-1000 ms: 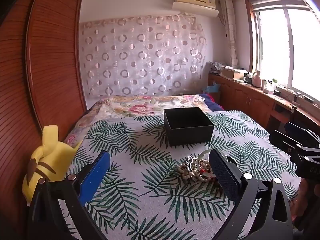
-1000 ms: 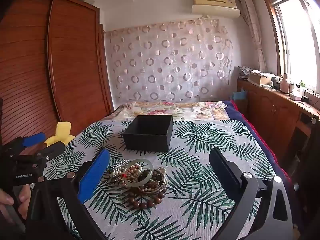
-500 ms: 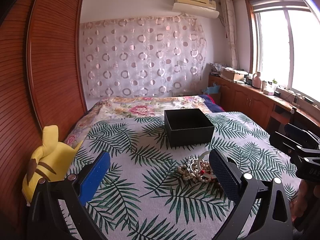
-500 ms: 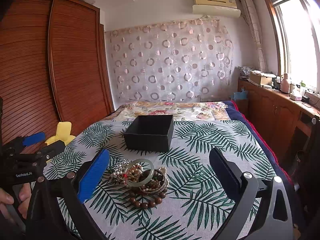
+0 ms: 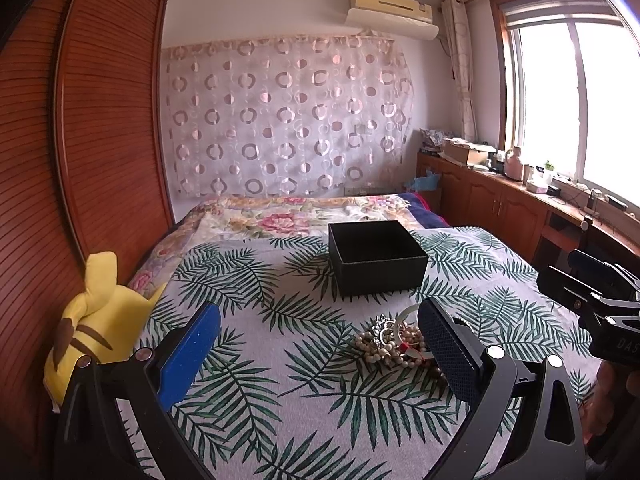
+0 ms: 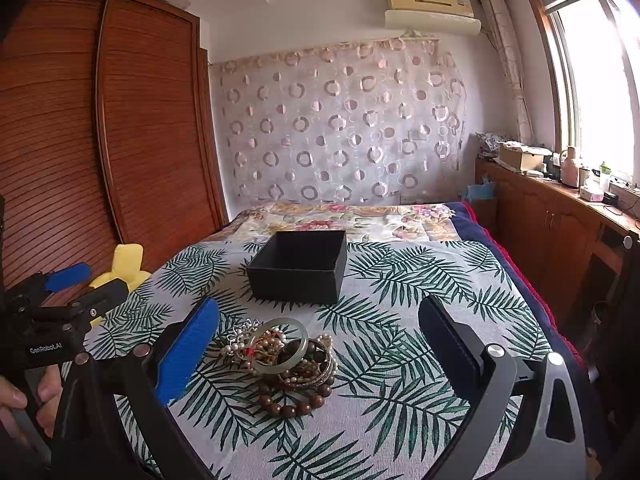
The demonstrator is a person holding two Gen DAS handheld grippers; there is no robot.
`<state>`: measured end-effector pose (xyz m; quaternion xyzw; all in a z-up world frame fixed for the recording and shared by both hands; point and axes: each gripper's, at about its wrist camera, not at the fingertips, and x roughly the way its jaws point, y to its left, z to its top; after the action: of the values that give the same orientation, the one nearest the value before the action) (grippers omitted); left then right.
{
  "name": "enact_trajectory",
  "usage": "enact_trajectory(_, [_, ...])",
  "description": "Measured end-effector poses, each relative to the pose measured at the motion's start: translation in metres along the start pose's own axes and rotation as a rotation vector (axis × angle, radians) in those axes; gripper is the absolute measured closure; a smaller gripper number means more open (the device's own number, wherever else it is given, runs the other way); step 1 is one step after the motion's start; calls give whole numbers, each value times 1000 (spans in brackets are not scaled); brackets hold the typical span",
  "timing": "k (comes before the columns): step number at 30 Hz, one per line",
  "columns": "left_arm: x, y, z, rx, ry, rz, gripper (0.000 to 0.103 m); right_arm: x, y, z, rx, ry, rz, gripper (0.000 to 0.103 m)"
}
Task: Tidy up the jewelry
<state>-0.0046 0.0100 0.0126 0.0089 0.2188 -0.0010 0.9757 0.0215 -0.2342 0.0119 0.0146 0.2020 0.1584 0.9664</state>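
A pile of jewelry [image 6: 285,354] lies on the leaf-print bedspread [image 6: 400,320]: a pale green bangle [image 6: 280,344], pearl strands, a brown bead bracelet [image 6: 294,404] and a silver piece. It also shows in the left wrist view [image 5: 394,344], partly behind the right finger. An open empty black box [image 6: 298,266] stands just beyond it, also in the left wrist view [image 5: 378,262]. My right gripper [image 6: 318,346] is open, above and in front of the pile. My left gripper [image 5: 318,344] is open and empty, left of the pile.
A yellow plush toy [image 5: 94,320] lies at the bed's left edge by the wooden wardrobe [image 5: 80,140]. A floral quilt [image 5: 296,216] covers the far end of the bed. Wooden cabinets [image 6: 560,224] with clutter run under the window on the right.
Both grippers have drifted slightly; the jewelry pile and box sit a little lower in both views. Both grippers stay open and nothing was grasped.
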Motion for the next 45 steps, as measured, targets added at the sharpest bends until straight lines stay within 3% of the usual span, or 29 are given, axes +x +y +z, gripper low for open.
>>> enact_trajectory(45, [-2,-4,-1,-1,-8,-3,7,3,8,-4,0,4,3,2])
